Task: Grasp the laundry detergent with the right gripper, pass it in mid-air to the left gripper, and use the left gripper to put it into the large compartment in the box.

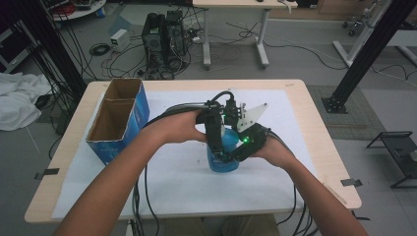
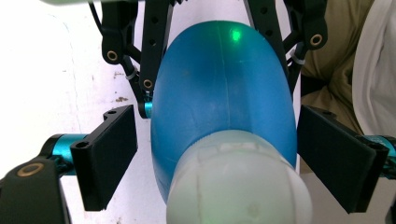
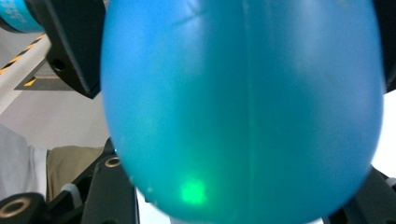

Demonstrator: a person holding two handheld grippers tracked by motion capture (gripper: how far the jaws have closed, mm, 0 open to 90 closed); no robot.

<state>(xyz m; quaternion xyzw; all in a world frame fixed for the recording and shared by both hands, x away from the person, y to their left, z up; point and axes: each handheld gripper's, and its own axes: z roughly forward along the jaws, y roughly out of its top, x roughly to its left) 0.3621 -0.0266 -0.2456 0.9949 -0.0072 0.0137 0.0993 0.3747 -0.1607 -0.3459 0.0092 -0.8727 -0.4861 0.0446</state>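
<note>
Converging at table (image 1: 314,147) centre, both forearms angle in from the bottom edge, hands meeting over the bottle (image 1: 223,157). Left gripper (image 1: 215,147) points down over the white cap (image 2: 238,182), jaws wide, standing clear of the blue body on both sides. Right gripper (image 1: 231,156) comes in low from the right, jaws clamped on the bottle's lower body, green LED glinting on the plastic. Bottle upright on the white sheet (image 1: 172,182), right of the blue box (image 1: 120,120). No readable label or writing on bottle or box
</note>
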